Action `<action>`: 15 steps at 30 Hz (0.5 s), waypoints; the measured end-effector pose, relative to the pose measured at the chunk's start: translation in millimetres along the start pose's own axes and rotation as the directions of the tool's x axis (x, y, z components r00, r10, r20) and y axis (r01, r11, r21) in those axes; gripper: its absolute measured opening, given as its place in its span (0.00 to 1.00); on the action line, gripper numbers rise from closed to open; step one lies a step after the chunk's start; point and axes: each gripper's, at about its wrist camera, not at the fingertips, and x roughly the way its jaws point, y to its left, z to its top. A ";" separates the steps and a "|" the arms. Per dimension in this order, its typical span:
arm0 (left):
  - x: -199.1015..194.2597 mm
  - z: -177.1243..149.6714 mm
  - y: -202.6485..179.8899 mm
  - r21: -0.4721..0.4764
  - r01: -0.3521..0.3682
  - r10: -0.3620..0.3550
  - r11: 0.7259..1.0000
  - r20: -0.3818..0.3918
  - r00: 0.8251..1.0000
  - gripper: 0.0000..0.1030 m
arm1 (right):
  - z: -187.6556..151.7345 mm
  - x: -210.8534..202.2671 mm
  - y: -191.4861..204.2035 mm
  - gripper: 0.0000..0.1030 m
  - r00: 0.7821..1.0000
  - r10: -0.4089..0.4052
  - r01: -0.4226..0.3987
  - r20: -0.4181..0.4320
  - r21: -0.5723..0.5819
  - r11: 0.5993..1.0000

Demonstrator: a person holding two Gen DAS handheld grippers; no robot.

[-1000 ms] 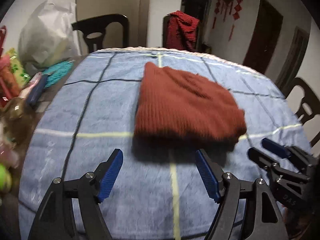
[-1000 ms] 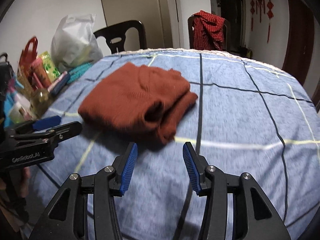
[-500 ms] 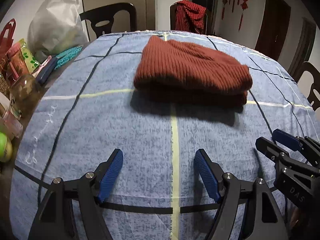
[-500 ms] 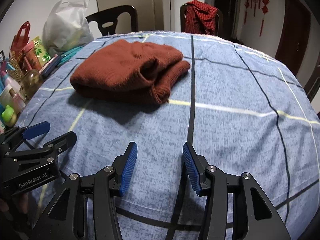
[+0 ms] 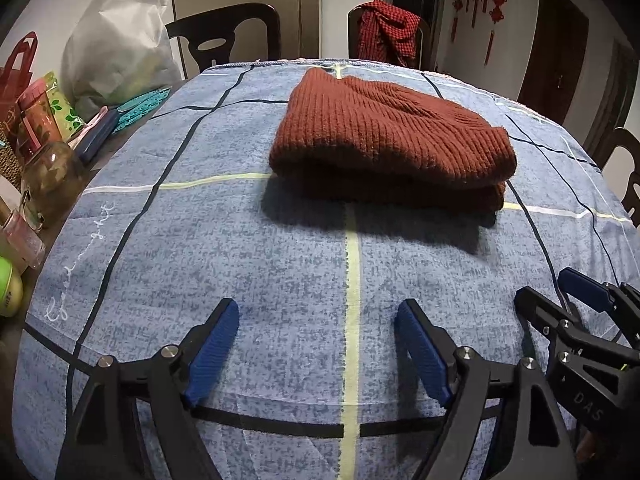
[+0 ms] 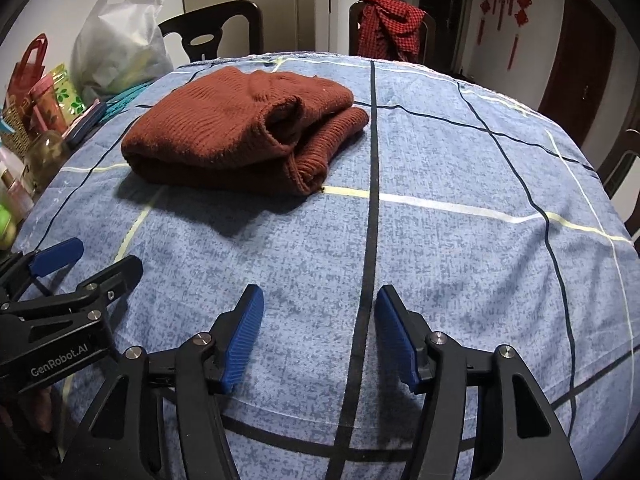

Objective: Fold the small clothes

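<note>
A rust-brown knitted sweater [image 5: 392,144] lies folded in a compact stack on the blue checked tablecloth [image 5: 280,264], far half of the table; in the right wrist view it [image 6: 240,136] sits at the far left. My left gripper [image 5: 316,348] is open and empty, low over the near edge, well short of the sweater. My right gripper [image 6: 318,332] is open and empty, beside the left one. Each gripper shows in the other's view: the right [image 5: 560,304] and the left [image 6: 80,264].
The table's left edge holds a white plastic bag [image 5: 116,52], a red bag, bottles, a glass jar [image 5: 48,180] and a teal item. Dark chairs [image 5: 224,36] stand behind the table, one draped with a red checked cloth [image 5: 384,28]. Another chair stands at the right [image 5: 624,168].
Both grippers have pulled back toward the near table edge, away from the folded sweater. The sweater lies still. Both stay open.
</note>
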 end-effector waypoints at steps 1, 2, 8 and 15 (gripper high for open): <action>0.3 0.1 -0.1 -0.001 0.000 0.000 1.000 0.000 1.000 0.83 | 0.0 0.1 0.1 0.58 1.000 -0.001 0.001 0.000 0.000 1.000; 0.5 0.1 -0.3 -0.001 0.000 0.000 1.000 -0.001 1.000 0.83 | 0.2 0.4 0.6 0.58 1.000 -0.003 0.003 0.000 0.000 1.000; 0.4 -0.6 -1.1 -0.001 0.006 -0.006 1.000 -0.001 1.000 0.85 | 0.1 0.9 -0.7 0.59 1.000 0.004 -0.004 0.001 0.006 1.000; 1.0 -0.6 -0.9 0.000 0.007 -0.007 1.000 -0.002 1.000 0.86 | 0.1 0.9 -1.1 0.59 1.000 0.005 -0.005 0.000 0.006 1.000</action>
